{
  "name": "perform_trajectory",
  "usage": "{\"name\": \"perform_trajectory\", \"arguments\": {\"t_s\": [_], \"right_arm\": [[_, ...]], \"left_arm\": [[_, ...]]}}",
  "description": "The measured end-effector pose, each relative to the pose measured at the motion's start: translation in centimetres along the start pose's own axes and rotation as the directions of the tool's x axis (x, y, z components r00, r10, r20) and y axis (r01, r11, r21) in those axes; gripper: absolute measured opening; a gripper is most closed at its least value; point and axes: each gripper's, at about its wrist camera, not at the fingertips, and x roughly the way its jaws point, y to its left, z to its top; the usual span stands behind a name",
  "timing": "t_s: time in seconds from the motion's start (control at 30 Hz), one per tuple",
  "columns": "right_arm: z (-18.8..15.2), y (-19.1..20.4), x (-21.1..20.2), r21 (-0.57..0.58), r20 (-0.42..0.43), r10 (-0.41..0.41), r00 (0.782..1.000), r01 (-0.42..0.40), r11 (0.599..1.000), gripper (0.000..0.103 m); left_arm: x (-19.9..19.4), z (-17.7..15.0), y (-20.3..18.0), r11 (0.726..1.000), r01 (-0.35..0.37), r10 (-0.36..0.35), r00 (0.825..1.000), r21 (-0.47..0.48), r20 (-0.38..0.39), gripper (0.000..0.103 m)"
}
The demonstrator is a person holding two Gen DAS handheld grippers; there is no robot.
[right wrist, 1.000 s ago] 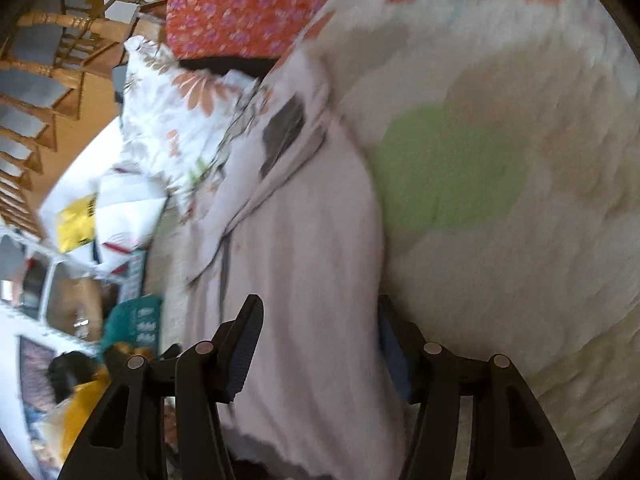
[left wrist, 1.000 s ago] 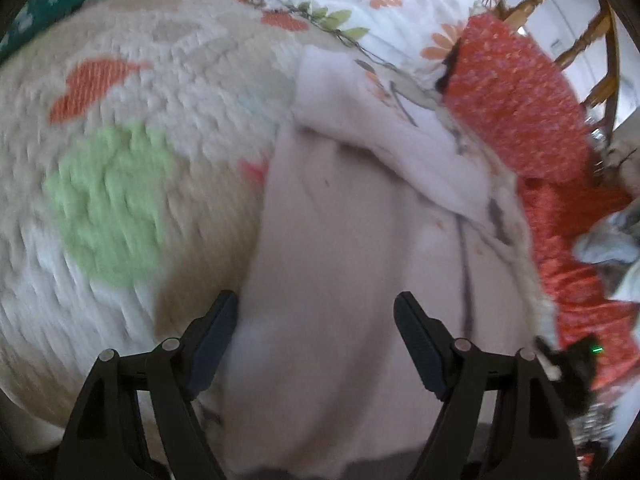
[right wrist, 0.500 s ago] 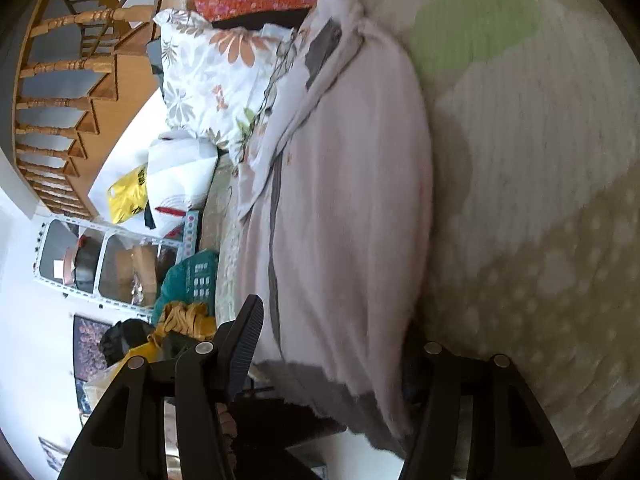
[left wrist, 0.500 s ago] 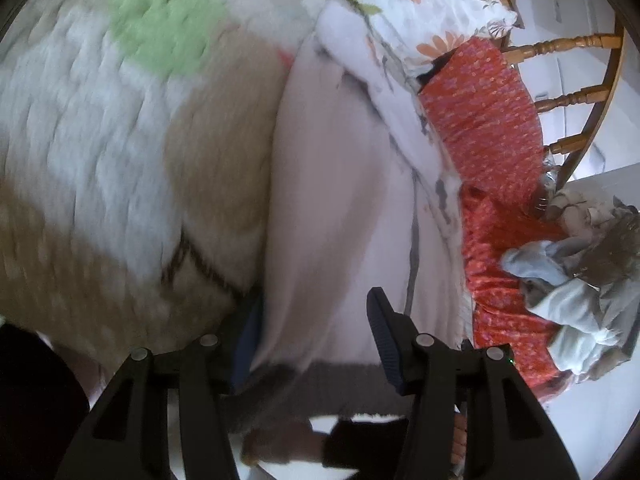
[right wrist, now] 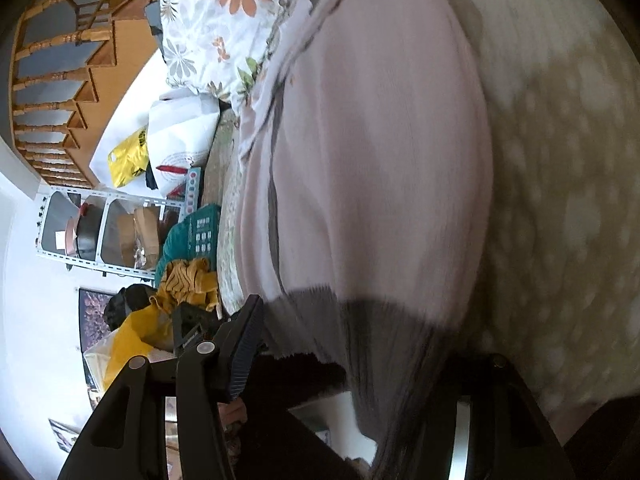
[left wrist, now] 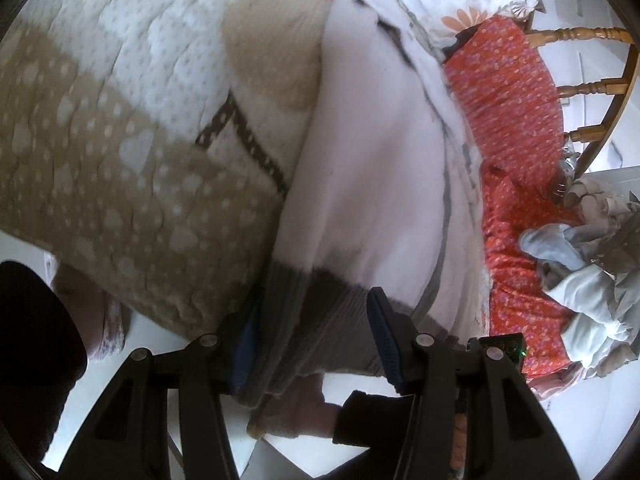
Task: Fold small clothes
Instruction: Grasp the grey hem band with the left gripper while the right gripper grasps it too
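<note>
A pale pink garment [left wrist: 372, 168] with a grey ribbed hem [left wrist: 312, 320] lies lengthwise on the patterned quilt [left wrist: 120, 168], its hem at the bed's near edge. My left gripper [left wrist: 312, 340] is open, its jaws either side of the hem's left part. In the right wrist view the same garment [right wrist: 380, 152] fills the middle, with its grey hem [right wrist: 380, 344] low down. My right gripper [right wrist: 348, 348] is open and straddles the hem; its right finger is mostly hidden under the cloth.
A floral pillow [right wrist: 216, 28] and an orange-red cloth [left wrist: 516, 120] lie beyond the garment. A heap of pale clothes [left wrist: 584, 272] sits at the right. A wooden stair rail [right wrist: 60, 60], a shelf unit [right wrist: 108, 232] and a teal basket [right wrist: 192, 236] stand beside the bed.
Both grippers have drawn back along the garment toward the near bed edge. They now sit at the grey hem instead of mid-garment. Both stay open.
</note>
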Motion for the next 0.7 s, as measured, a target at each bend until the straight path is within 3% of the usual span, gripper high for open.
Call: {"name": "perform_trajectory", "arguments": {"t_s": [0.13, 0.2, 0.27, 0.3, 0.43, 0.7], "right_arm": [[-1.5, 0.3, 0.7, -0.021, 0.002, -0.071, 0.997, 0.071, 0.997, 0.05], [-2.1, 0.6, 0.9, -0.037, 0.014, -0.117, 0.993, 0.117, 0.992, 0.041], [-2.3, 0.8, 0.8, -0.048, 0.035, -0.178, 0.983, 0.179, 0.983, 0.014], [-2.4, 1.1, 0.6, -0.056, 0.051, -0.235, 0.971, 0.238, 0.97, 0.008], [-2.7, 2.2, -0.9, -0.084, 0.106, -0.303, 0.947, 0.312, 0.946, 0.006], [-6.3, 5.7, -5.8, -0.178, 0.111, -0.226, 0.968, 0.243, 0.954, 0.004]], "left_arm": [[0.4, -0.9, 0.1, 1.0, -0.031, 0.031, 0.999, 0.003, -0.014, 0.048], [0.3, -1.1, 0.1, 0.997, -0.079, 0.079, 0.997, 0.012, -0.012, 0.009], [-0.1, -0.8, 0.1, 0.997, -0.077, 0.077, 0.997, -0.001, -0.011, 0.01], [-0.7, -0.6, -0.1, 0.997, -0.077, 0.077, 0.997, -0.004, 0.006, 0.009], [-4.9, -0.4, -1.3, 1.0, -0.018, 0.015, 0.994, 0.022, 0.106, 0.009], [-11.1, -4.8, -2.1, 0.997, 0.053, -0.061, 0.985, 0.053, 0.161, 0.009]]}}
